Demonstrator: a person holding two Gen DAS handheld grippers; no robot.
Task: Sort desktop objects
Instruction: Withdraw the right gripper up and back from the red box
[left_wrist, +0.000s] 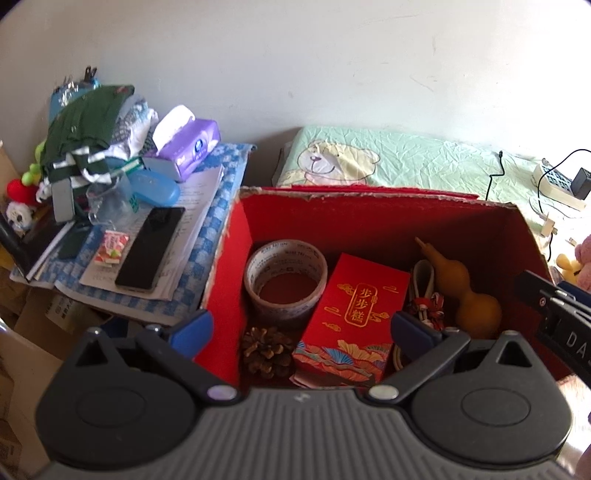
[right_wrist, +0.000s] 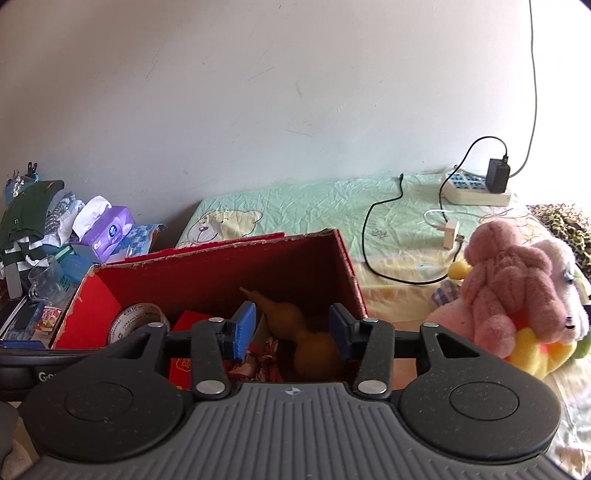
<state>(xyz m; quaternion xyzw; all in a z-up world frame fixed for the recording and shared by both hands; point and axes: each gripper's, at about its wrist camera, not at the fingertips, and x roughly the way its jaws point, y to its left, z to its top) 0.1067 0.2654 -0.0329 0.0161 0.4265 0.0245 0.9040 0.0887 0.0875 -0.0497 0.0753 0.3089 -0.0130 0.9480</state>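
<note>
White wall (right_wrist: 258, 92), green bear-print bed sheet (right_wrist: 314, 206) — bright daylight

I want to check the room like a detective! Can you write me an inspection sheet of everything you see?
Surface: blue checked cloth over a side table beside the red box.
Job's things: tape roll, red packet, pine cone, gourd and a cord bundle lie inside the box.
Clutter: phone, tissue pack, clothes pile, glass mug, papers.
Claws: left claw open above the box; right claw open, either side of the gourd.
Cables: black cable, charger in power strip.
Surroundings: bear-print sheet, plush toys, white wall.
</note>
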